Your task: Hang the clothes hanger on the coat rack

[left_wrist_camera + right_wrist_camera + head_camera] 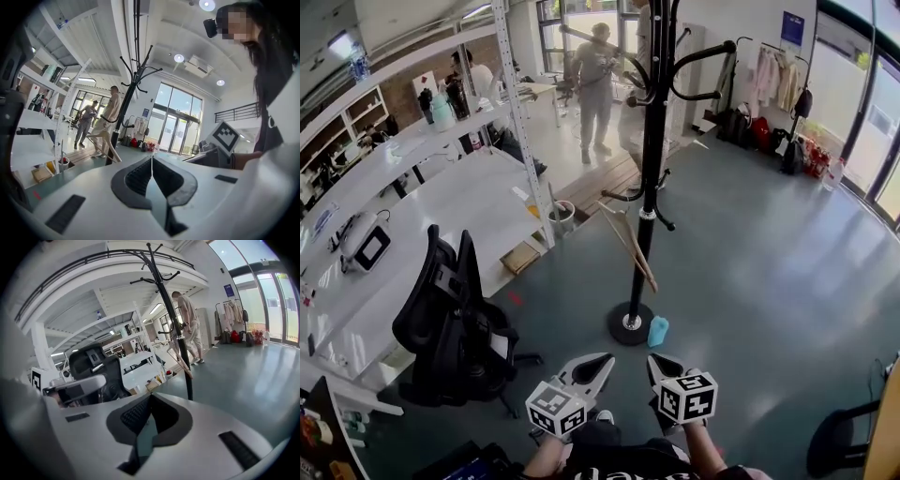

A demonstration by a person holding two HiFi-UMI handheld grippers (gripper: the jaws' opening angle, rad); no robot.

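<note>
step: hanger (627,242) is already hanging low on the coat rack (651,169), seemingly off a lower hook; both grippers are sitting empty well short of the rack. reading this as either hang done or a re-hang about to start, can't tell which
next: if it's going higher, jaws need opening first, then a level approach to the hanger's neck near the pole, lifting it clear of the low hook and not snagging the curved arms above
office chair (450,319): standing well left of the rack base, black, padded seat and back, hard plastic arms
left gripper (598,361): sitting near side of the rack base, slightly left of it; jaws pressed together, ribbed dark pads meeting on a thin line, nothing between them; smooth white shell
hanger detail: pale wood, slim triangle shape, resting against the rack pole at roughly mid height, tilting down toward the base
rack detail: black metal pole, curved hook arms at top and mid height, round flat base (631,323) on a smooth grey-green floor
blue container (657,331): small, looking like plastic, lying just right of the rack base
right gripper (660,364): near side of the rack base, just right of it; jaws closed tight, gripping nothing
</note>
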